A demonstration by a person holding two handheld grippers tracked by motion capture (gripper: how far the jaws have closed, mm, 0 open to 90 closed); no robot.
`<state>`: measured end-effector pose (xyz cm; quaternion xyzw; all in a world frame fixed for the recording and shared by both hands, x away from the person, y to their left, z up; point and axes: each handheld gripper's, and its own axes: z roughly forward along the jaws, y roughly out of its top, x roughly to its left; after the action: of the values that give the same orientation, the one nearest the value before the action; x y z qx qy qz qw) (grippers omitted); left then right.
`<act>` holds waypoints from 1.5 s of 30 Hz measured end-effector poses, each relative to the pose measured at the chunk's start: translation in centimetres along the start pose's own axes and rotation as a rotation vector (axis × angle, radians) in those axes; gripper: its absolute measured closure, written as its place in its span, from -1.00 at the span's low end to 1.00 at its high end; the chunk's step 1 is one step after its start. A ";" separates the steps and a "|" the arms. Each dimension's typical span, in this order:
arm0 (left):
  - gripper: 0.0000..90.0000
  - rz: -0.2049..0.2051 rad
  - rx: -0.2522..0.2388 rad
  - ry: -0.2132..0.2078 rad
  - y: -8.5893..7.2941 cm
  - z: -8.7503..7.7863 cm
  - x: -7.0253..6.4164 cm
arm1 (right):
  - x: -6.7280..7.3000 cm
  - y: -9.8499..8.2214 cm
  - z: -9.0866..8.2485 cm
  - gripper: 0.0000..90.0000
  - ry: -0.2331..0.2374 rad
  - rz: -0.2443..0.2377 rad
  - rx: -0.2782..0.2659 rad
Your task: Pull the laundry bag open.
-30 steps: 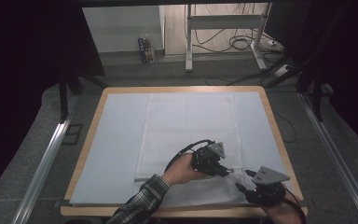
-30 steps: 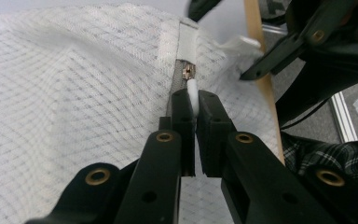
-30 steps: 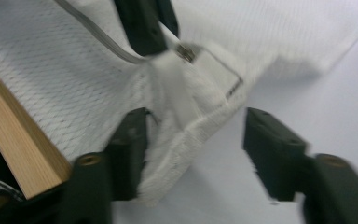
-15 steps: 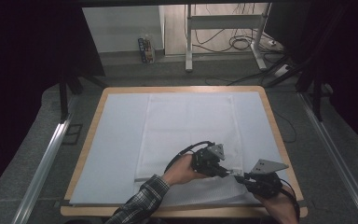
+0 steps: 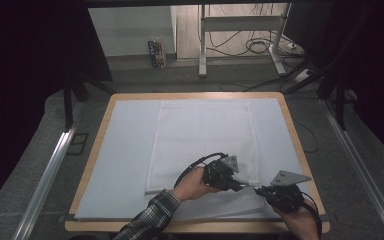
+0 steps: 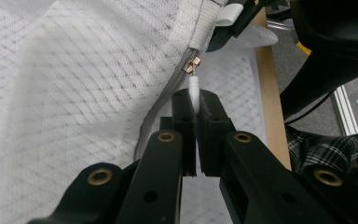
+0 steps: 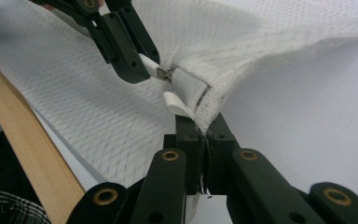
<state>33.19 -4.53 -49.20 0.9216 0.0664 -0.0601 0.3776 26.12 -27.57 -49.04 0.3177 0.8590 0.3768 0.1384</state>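
Observation:
A white mesh zip bag (image 5: 205, 135) lies flat on the sheet-covered table (image 5: 130, 150). At its near right corner both grippers meet. My left gripper (image 5: 242, 186) is shut on the white zipper pull (image 6: 194, 87), which hangs from the metal slider (image 6: 192, 64) at the end of the zip. In its own view the left gripper (image 6: 196, 105) points at the bag's corner. My right gripper (image 5: 260, 190) is shut on the bag's corner hem (image 7: 200, 100) and lifts it a little off the table. The right gripper (image 7: 204, 128) faces the left gripper (image 7: 140, 65) across the slider.
The table's wooden rim (image 5: 300, 145) runs close to the right of both grippers, and its near edge (image 5: 190, 226) lies just below them. A metal rail (image 5: 360, 170) stands beyond the right rim. Cables and a desk frame (image 5: 240, 45) are on the floor behind.
My right gripper has risen slightly and tilted, lifting the bag's corner. The left hand and its gripper have stayed almost where they were.

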 end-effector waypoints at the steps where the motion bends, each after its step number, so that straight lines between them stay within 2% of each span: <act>1: 0.95 0.001 0.021 0.033 -0.1 0.1 0.0 | 0.0 0.0 0.0 0.91 -0.004 0.001 0.004; 2: 0.95 -0.004 0.033 0.040 -0.3 0.0 0.1 | -0.1 -0.1 -0.1 0.91 -0.019 0.006 0.002; 3: 0.95 -0.018 0.015 0.016 -0.7 -0.1 0.4 | -0.3 -0.2 -0.3 0.91 -0.010 0.018 -0.007; 4: 0.95 -0.040 0.000 0.012 -0.9 -0.2 0.5 | -0.5 -0.3 -0.4 0.91 -0.002 0.029 -0.015; 6: 0.95 -0.019 0.024 0.022 -1.2 -0.3 0.6 | -0.5 -0.4 -0.5 0.91 -0.006 0.032 -0.015; 7: 0.95 -0.022 0.030 0.022 -1.4 -0.3 0.6 | -0.4 -0.3 -0.4 0.91 -0.008 0.027 -0.013; 12: 0.95 -0.037 0.024 0.005 -1.6 -0.5 0.5 | -0.1 -0.3 -0.2 0.91 -0.009 0.004 0.001; 16: 0.95 -0.030 0.029 -0.005 -1.8 -0.8 0.4 | 0.0 -0.2 -0.2 0.91 -0.007 -0.007 0.003; 23: 0.95 -0.033 0.030 -0.005 -2.3 -1.2 0.0 | 0.3 -0.2 -0.1 0.90 0.012 -0.024 0.010; 25: 0.95 -0.033 0.039 0.002 -2.5 -1.1 -0.1 | 0.4 -0.2 -0.1 0.91 0.013 -0.023 0.012; 29: 0.95 -0.068 0.024 -0.007 -3.2 -1.1 0.0 | 0.2 -0.4 -0.1 0.91 0.016 -0.005 0.012; 30: 0.95 -0.055 0.034 -0.005 -3.4 -1.3 0.0 | 0.2 -0.4 -0.1 0.91 0.017 -0.004 0.011; 32: 0.95 -0.069 0.022 -0.011 -3.6 -1.5 0.1 | 0.2 -0.4 -0.1 0.90 0.017 -0.006 0.014; 34: 0.95 -0.062 0.032 0.001 -3.8 -1.7 0.2 | 0.3 -0.3 -0.1 0.91 0.015 -0.011 0.016; 35: 0.95 -0.078 0.022 -0.004 -4.0 -1.7 0.1 | 0.3 -0.4 -0.1 0.91 0.014 -0.009 0.015; 38: 0.95 -0.064 0.038 0.007 -4.2 -1.8 0.0 | 0.2 -0.4 -0.1 0.90 0.016 -0.001 0.015; 45: 0.95 -0.064 0.029 0.010 -4.3 -2.0 -0.1 | 0.2 -0.5 -0.1 0.90 0.022 -0.004 0.015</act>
<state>32.45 -0.10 -50.69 0.9247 0.0968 -0.0685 0.3617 25.71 -27.77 -49.28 0.3127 0.8639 0.3738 0.1273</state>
